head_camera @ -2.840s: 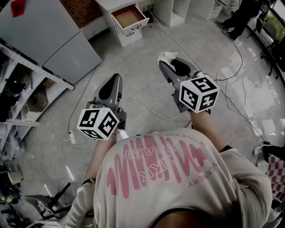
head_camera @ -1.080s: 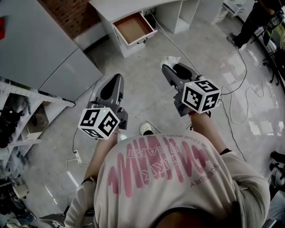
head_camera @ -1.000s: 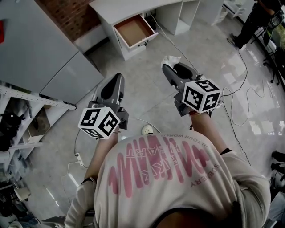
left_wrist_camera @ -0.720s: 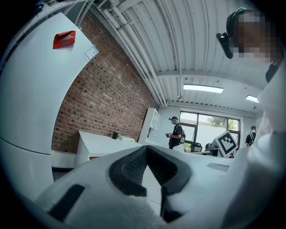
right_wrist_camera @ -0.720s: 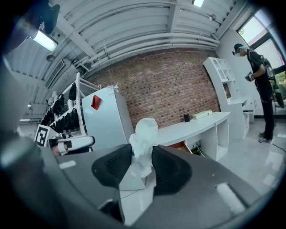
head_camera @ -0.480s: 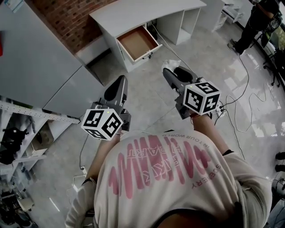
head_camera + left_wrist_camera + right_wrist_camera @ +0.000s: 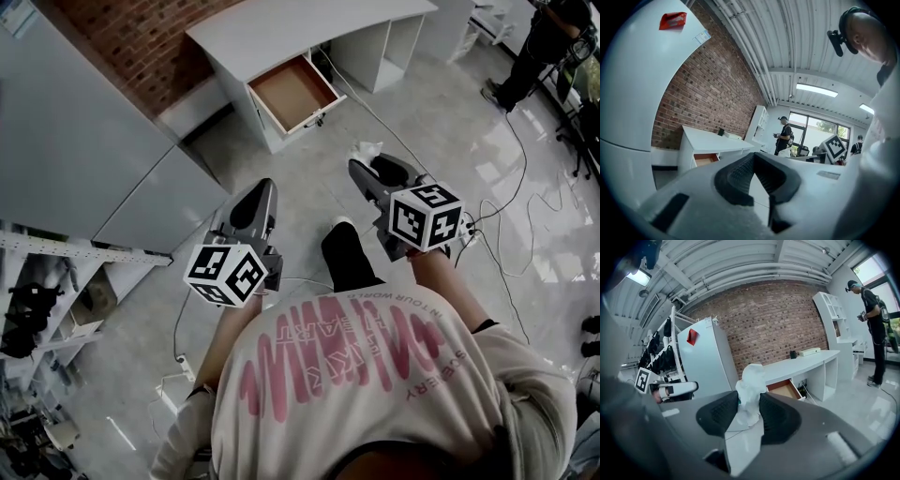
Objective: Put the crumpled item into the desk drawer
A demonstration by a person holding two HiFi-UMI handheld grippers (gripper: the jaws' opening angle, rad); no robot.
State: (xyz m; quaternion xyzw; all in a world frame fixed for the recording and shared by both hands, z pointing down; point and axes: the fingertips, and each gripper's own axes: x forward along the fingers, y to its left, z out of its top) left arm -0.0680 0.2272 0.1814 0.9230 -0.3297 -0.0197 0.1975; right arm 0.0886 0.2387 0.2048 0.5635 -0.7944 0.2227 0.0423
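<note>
Checking grip: the crumpled item [image 7: 751, 385] was found clamped between the pads [image 7: 774, 417] of the right tongs [image 7: 749, 405], with the jaws part-closed on it. The lower part was pinched, and the upper lump stuck out above and past the tips. In the head view the crumpled item [image 7: 366, 149] was seen at the nose of the right tongs [image 7: 364, 169], carried clear of the floor [image 7: 300, 159].

The left tongs [image 7: 753, 161] were seen with tips brought together and nothing between them. They were held alongside the right pair, on its left [image 7: 264, 187].

The drawer [image 7: 291, 91] was seen pulled out of the white surface [image 7: 300, 33]. It lay ahead of both tongs, well apart from them and a bit left of the right tongs' line. Its interior looked bare. In the right gripper view it was seen beyond the tips, just right of the item [image 7: 785, 389].

Handling, as judged:
- **Material:** the item was taken for paper or tissue. It was judged very light, soft and springy, neither fragile nor slippery.
- **Grip force:** squeeze would be absorbed by crushing, so a firm pinch was judged safe.
- **Risks:** the item could slip out if only a loose flap were caught, or cling to a pad on release.
- **Where to hold:** the hold was judged best taken across the dense middle, as appeared done here, not on an outer fold. The left tongs were judged unnecessary for it.
- **Release:** this was judged best made low, with the tips over the drawer opening, since so light a thing could bounce off the rim.
</note>
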